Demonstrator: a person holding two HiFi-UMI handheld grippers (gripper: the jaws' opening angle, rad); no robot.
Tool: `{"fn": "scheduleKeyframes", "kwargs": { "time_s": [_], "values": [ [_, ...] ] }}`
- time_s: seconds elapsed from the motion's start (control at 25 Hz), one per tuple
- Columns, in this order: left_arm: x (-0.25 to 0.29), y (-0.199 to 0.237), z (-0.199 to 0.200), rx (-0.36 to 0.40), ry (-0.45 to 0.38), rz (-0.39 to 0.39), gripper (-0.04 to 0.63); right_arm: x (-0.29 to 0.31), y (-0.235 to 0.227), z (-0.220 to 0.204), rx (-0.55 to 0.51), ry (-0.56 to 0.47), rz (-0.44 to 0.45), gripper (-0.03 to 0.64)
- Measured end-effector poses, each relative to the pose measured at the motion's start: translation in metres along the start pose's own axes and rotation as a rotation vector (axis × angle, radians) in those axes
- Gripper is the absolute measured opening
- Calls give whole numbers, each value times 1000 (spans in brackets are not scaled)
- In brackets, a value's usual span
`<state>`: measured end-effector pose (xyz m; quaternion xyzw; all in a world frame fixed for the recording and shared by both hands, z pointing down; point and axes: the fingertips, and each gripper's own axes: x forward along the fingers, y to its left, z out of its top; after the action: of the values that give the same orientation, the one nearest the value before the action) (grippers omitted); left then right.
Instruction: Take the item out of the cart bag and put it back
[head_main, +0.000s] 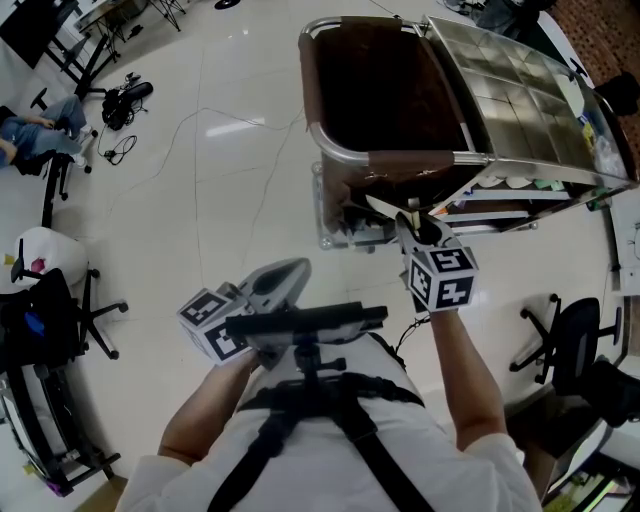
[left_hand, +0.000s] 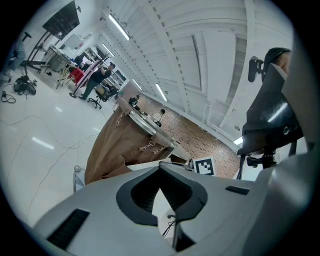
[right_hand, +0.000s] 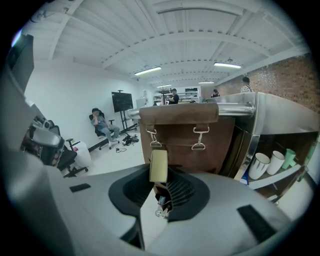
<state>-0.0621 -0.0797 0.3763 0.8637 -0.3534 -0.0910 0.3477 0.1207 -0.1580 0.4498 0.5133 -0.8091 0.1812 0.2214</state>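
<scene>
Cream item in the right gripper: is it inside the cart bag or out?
Out: the right gripper holds the item in front of the bag's outer side.

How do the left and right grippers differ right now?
The right gripper clamps a pale flat item; the left gripper holds nothing, jaws together. In the head view, the right gripper is out by the brown bag; the left gripper sits close to the person's torso. Both carry a marker cube.
</scene>
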Motion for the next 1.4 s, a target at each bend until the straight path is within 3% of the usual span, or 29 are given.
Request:
{"fn": "scheduleKeyframes", "kwargs": {
  "time_s": [0.72,1.4],
  "values": [
    [-2,-2,0,7,5,-1,3,44,6,-15,-46,96,2,77],
    [-5,3,1,-9,-13,11,4,77,1,-34,-16,180,-37,78]
  ]
}}
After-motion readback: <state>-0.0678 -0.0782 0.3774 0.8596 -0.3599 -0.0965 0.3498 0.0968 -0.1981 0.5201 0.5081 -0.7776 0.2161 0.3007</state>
